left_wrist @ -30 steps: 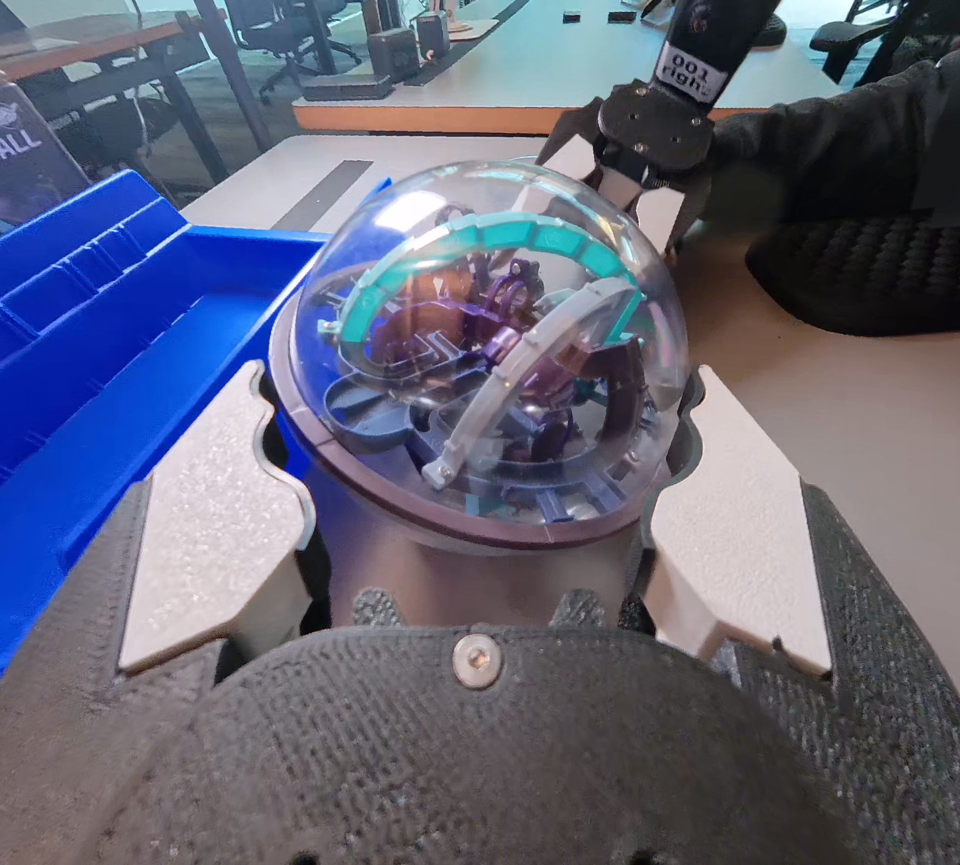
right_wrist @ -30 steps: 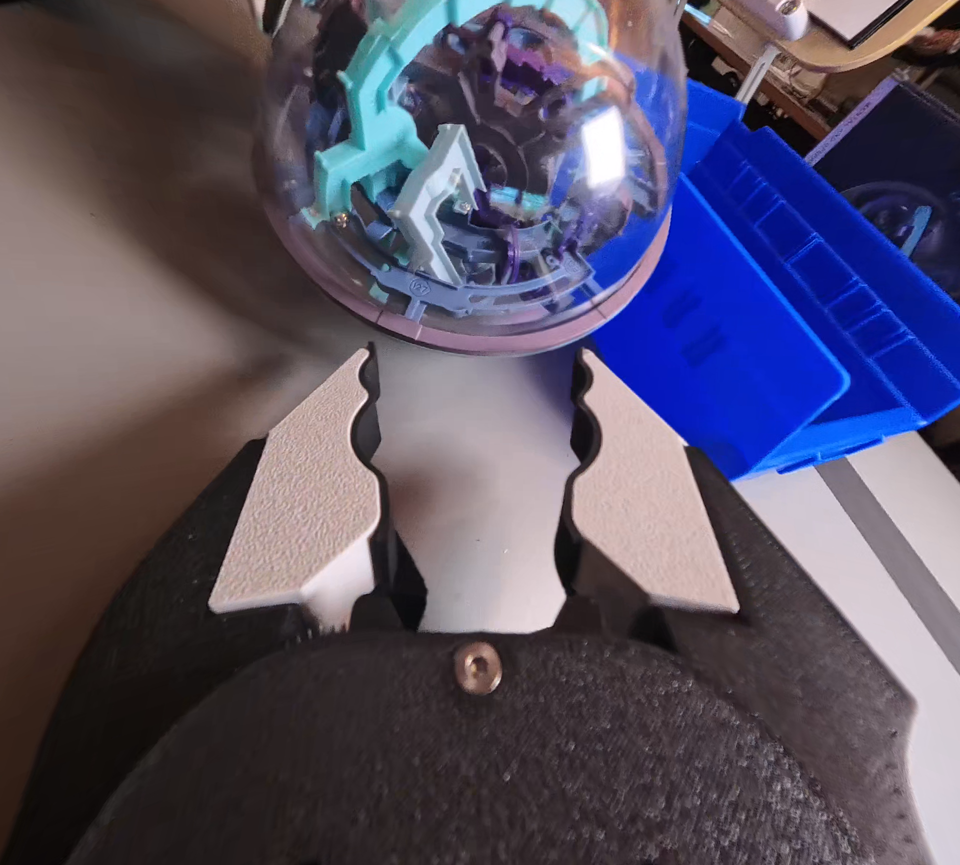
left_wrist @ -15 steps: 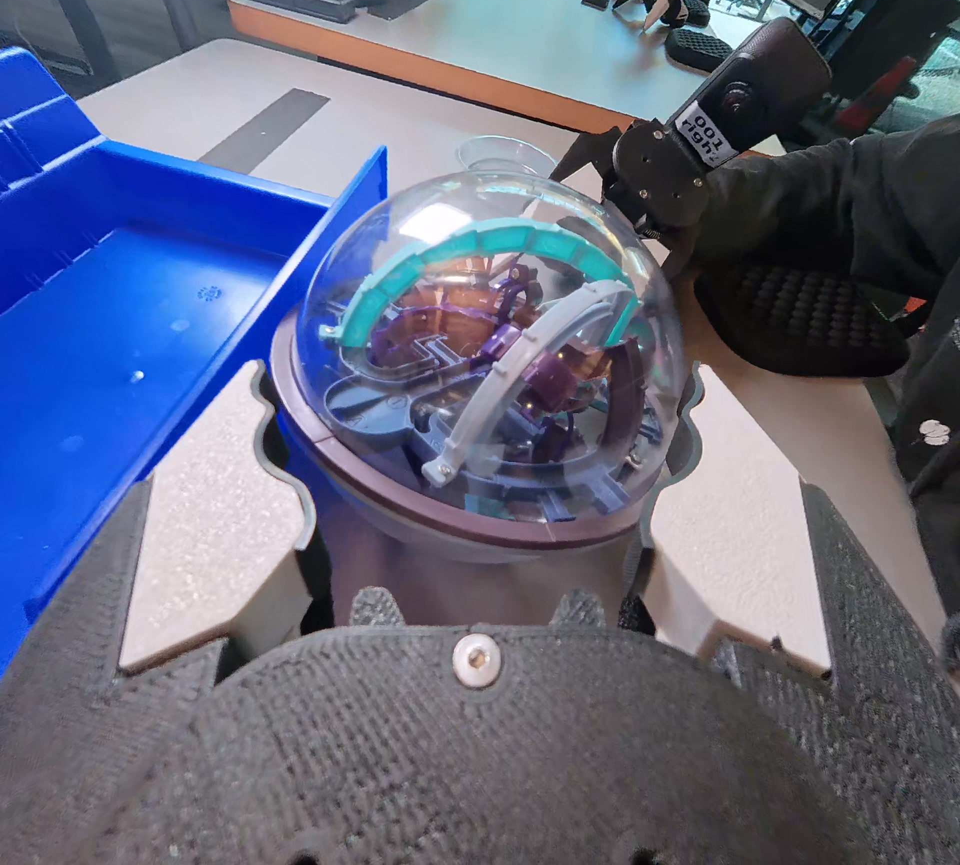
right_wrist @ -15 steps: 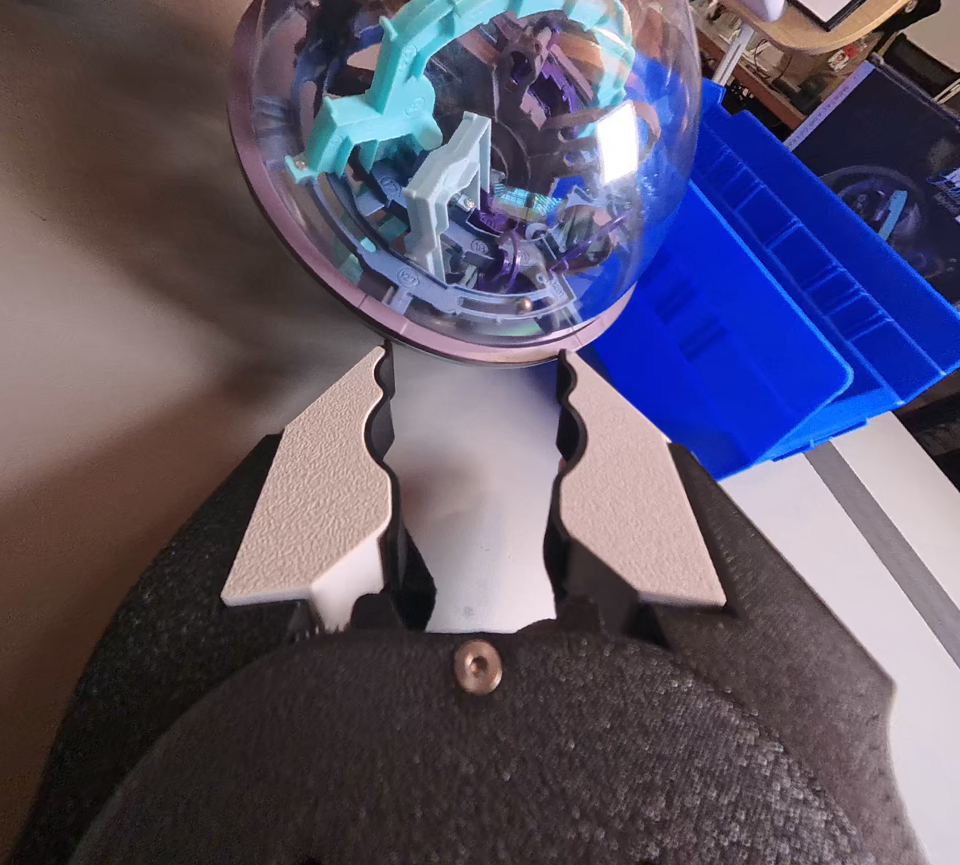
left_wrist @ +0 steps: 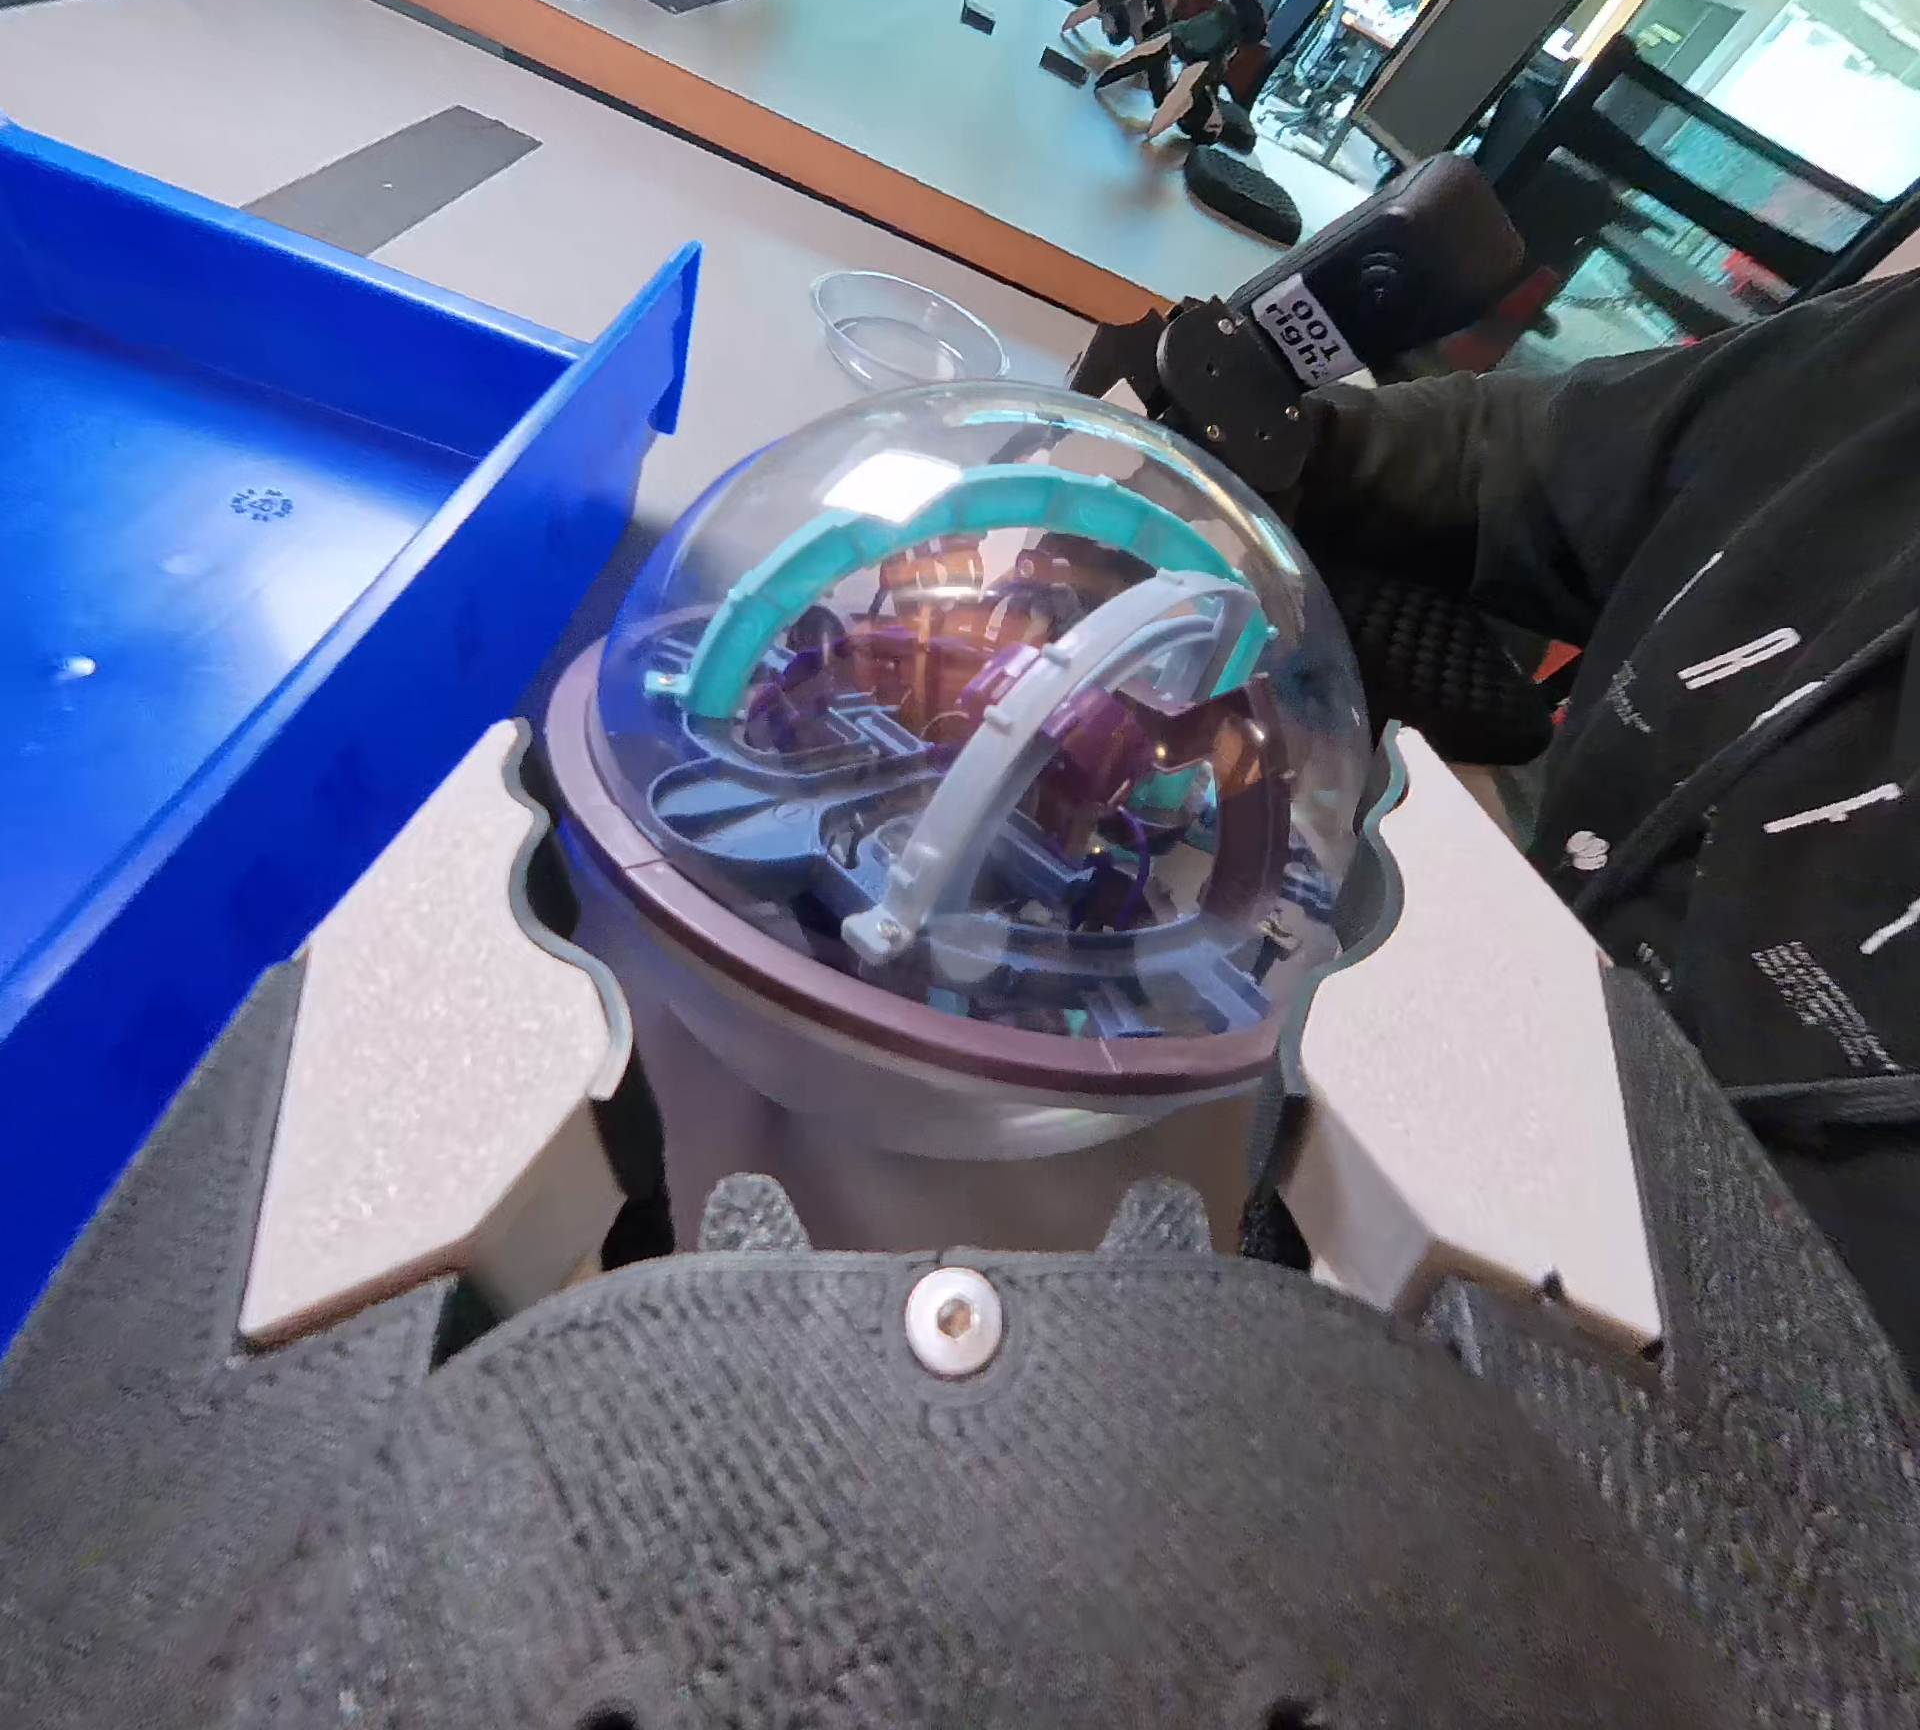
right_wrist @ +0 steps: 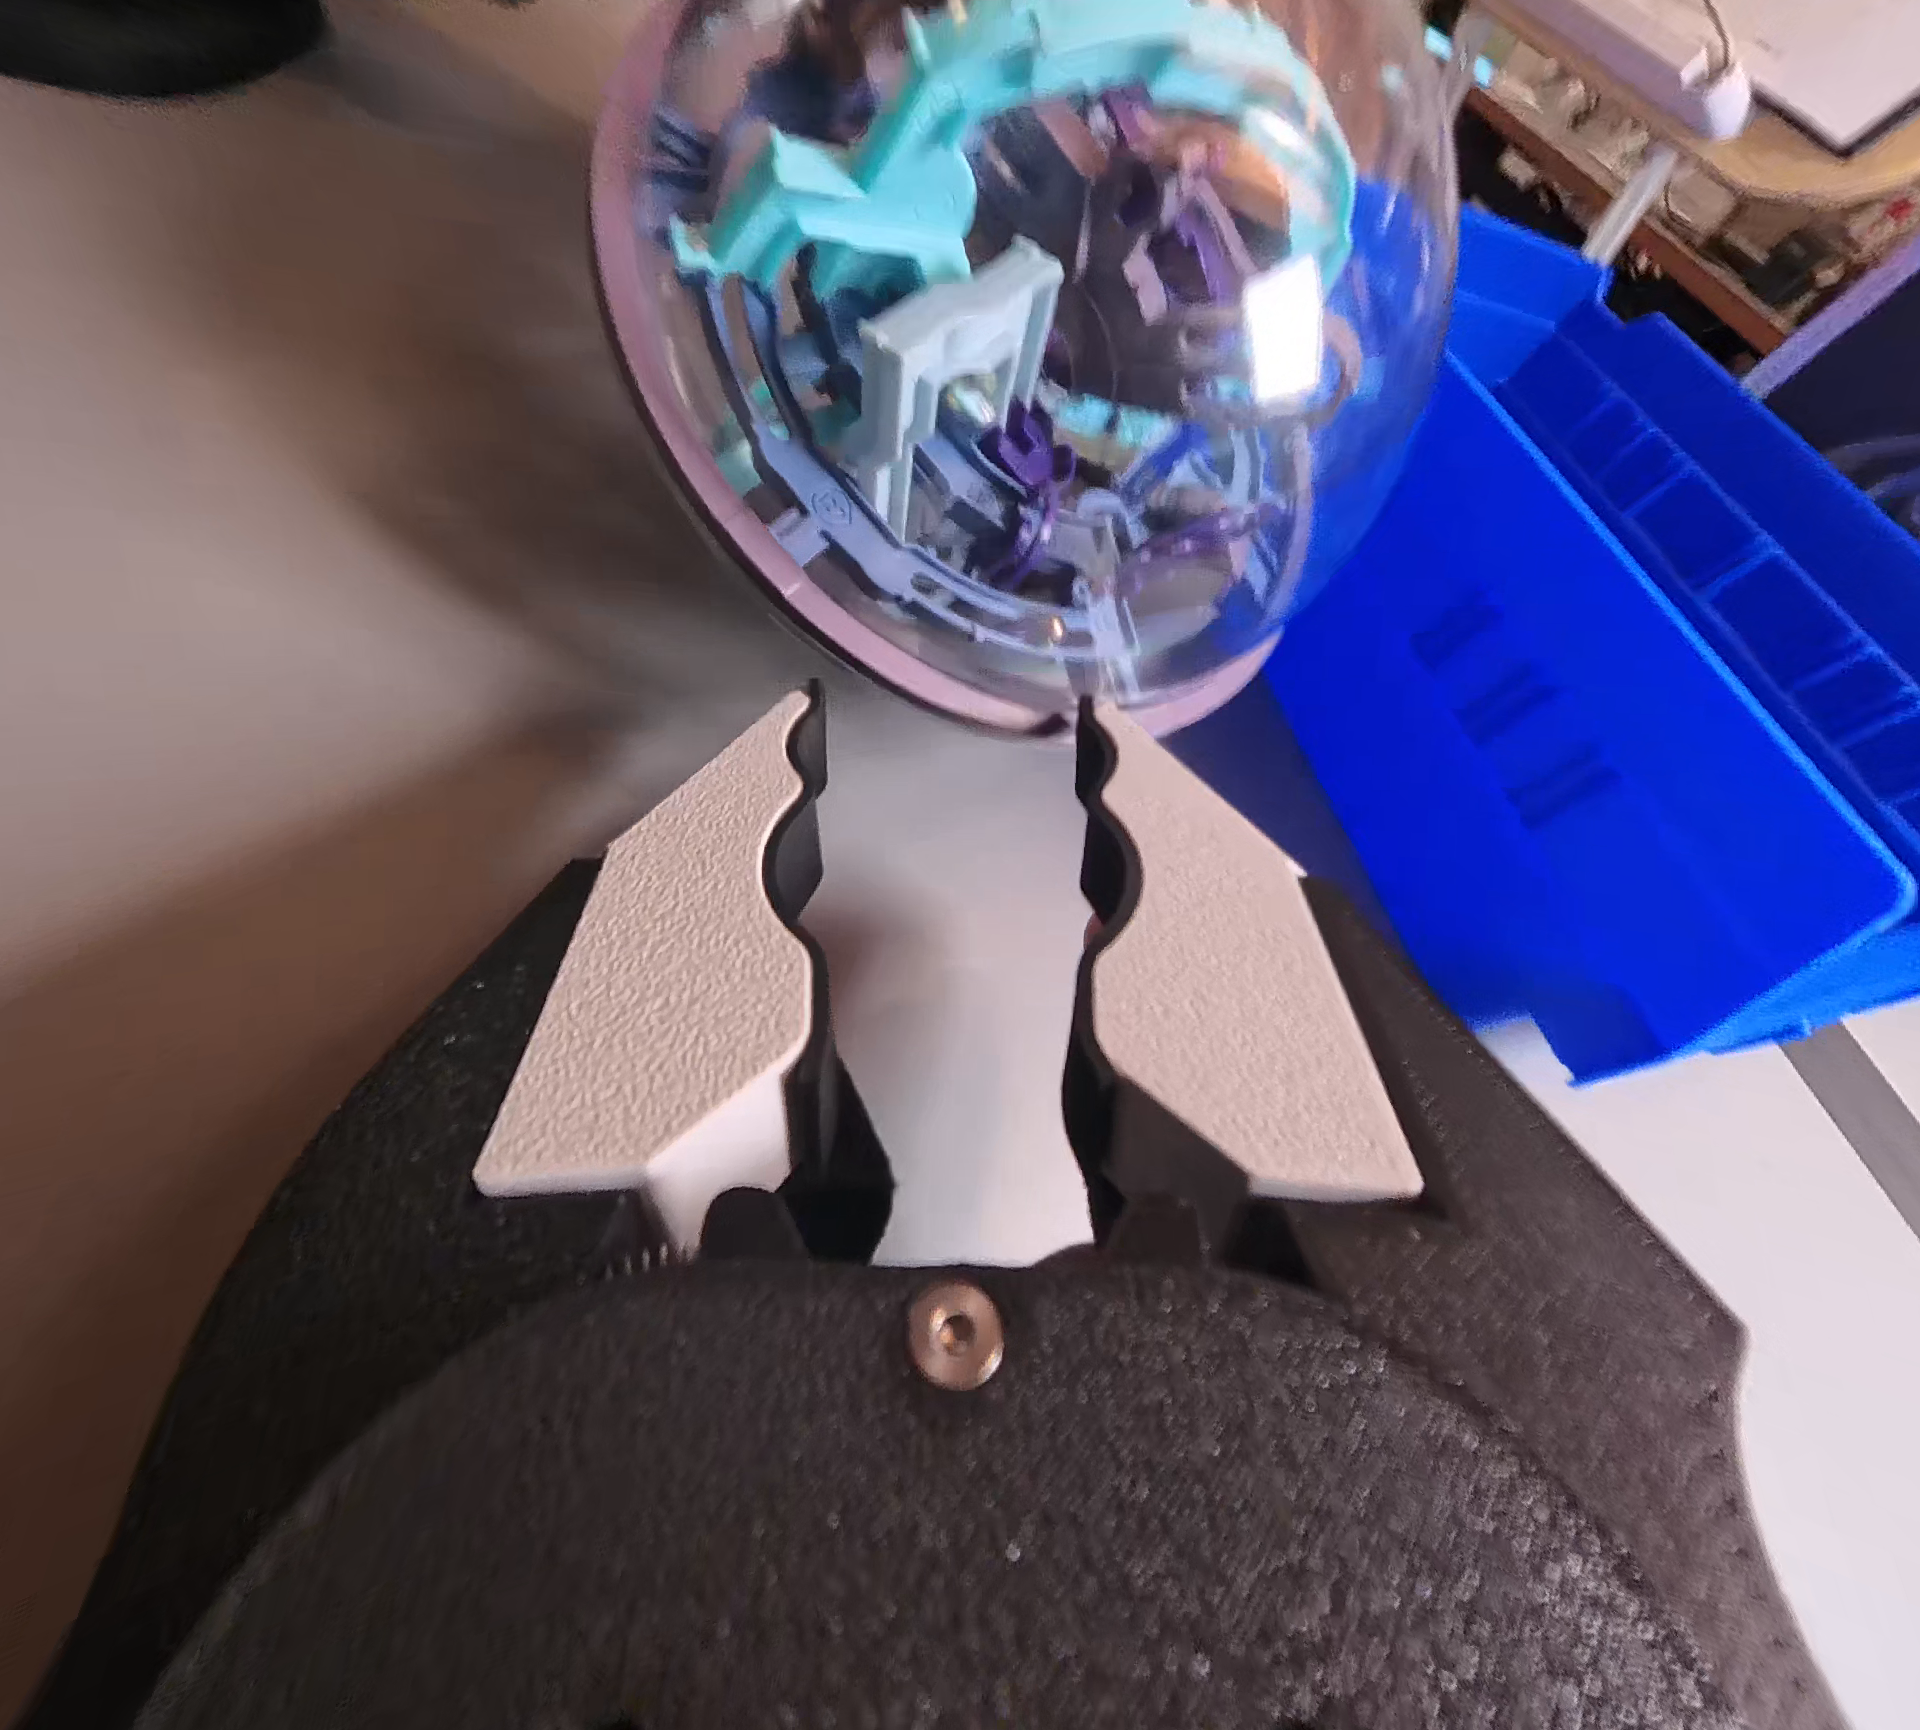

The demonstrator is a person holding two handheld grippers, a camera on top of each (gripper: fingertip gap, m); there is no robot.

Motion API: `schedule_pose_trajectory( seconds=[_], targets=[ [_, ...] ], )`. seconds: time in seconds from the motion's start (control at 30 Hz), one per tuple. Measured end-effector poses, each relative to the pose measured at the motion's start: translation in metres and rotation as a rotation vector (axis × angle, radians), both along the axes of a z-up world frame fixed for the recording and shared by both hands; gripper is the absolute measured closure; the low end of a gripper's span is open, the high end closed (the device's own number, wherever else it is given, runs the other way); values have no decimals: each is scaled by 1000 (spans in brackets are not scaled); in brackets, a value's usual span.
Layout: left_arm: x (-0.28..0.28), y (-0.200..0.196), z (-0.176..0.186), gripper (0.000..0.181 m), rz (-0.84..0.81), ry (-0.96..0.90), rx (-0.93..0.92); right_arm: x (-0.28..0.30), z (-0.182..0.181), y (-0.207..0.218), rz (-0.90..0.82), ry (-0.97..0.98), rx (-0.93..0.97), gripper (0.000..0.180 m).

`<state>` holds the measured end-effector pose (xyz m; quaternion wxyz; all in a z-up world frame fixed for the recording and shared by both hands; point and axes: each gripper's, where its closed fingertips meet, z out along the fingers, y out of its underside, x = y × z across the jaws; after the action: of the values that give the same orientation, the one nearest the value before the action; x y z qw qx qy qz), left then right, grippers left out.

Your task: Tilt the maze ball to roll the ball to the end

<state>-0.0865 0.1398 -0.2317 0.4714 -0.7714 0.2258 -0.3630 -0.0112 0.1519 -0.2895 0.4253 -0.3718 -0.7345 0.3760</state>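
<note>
Your left gripper (left_wrist: 951, 859) clamps the maze ball (left_wrist: 977, 724) at its purple rim, above the table (left_wrist: 582, 226) beside the blue bin (left_wrist: 312, 558). Your right gripper (right_wrist: 948, 724), fingers parted, touches the ball's rim, gripping nothing.

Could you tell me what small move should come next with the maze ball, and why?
Probably a slow, slight tilt by the left gripper, which alone clamps the maze ball. The right gripper sits just below it, jaws partly open, gripping nothing. The right wrist view is blurred, so the small ball's position is unclear.
</note>
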Motion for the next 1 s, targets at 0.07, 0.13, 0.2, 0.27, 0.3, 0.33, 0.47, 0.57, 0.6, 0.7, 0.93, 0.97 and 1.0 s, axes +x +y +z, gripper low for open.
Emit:
schedule_pose_trajectory(
  seconds=[0.07, 0.13, 0.2, 0.27, 0.3, 0.33, 0.47, 0.57, 0.6, 0.7, 0.93, 0.97, 1.0],
  targets=[
    [1, -2, 1, 33, -19, -43, -21, 2, 1, -6, 25, -2, -18, 138],
    [0, -3, 1, 33, -33, -80, -38, 3, 1, -10, 41, -1, -13, 138],
    [-2, -3, 1, 33, -41, -108, -48, 3, 2, -13, 55, 2, -18, 137],
    [-2, -4, 1, 33, -59, -135, -54, 5, 4, -18, 86, -2, -57, 137],
    [-2, -6, 1, 33, -75, -145, -53, 7, 6, -21, 107, -2, -77, 137],
    [-2, -7, 1, 33, -95, -153, -53, 9, 9, -22, 126, 2, -98, 138],
    [0, -9, -1, 33, -171, -205, -76, 13, 21, -14, 141, 14, -168, 127],
    [5, -10, -2, 33, -241, -256, -111, 11, 20, 0, 99, 12, -149, 107],
    [7, -11, -3, 33, -268, -268, -121, 10, 18, 2, 91, 5, -136, 101],
    [11, -10, -2, 33, -315, -293, -109, 7, 8, -3, 93, -17, -84, 88],
    [-20, -2, 29, 46, -107, -230, 43, 4, 2, -7, 74, -16, -63, 100],
    [-23, -5, 30, 47, -58, -152, 62, 4, 3, -6, 71, -11, -68, 103],
    [-22, -9, 29, 47, -26, -78, 69, 4, 4, -6, 68, -6, -71, 107]
  ],
)
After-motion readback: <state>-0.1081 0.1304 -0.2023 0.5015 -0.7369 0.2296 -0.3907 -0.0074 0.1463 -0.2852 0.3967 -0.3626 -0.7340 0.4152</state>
